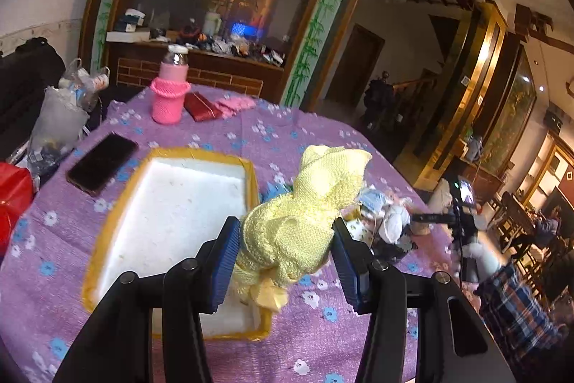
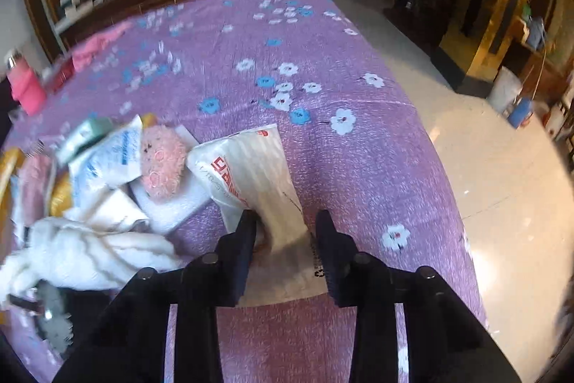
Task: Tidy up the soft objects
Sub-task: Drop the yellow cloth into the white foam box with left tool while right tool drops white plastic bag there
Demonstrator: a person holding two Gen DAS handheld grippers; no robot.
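Two grippers are busy over the round table in its purple flowered cloth (image 1: 222, 139): the left gripper (image 1: 287, 239) has its blue-padded fingers pressed into a crumpled pale-yellow knitted cloth (image 1: 305, 218), lifted above the near right corner of the white foam tray with the yellow taped rim (image 1: 179, 203). The right gripper (image 2: 285, 232) straddles the end of a white plastic packet with red lettering (image 2: 251, 171) (jaws apart, touching it on the left side only), lying beside a fuzzy pink plush toy (image 2: 161, 164).
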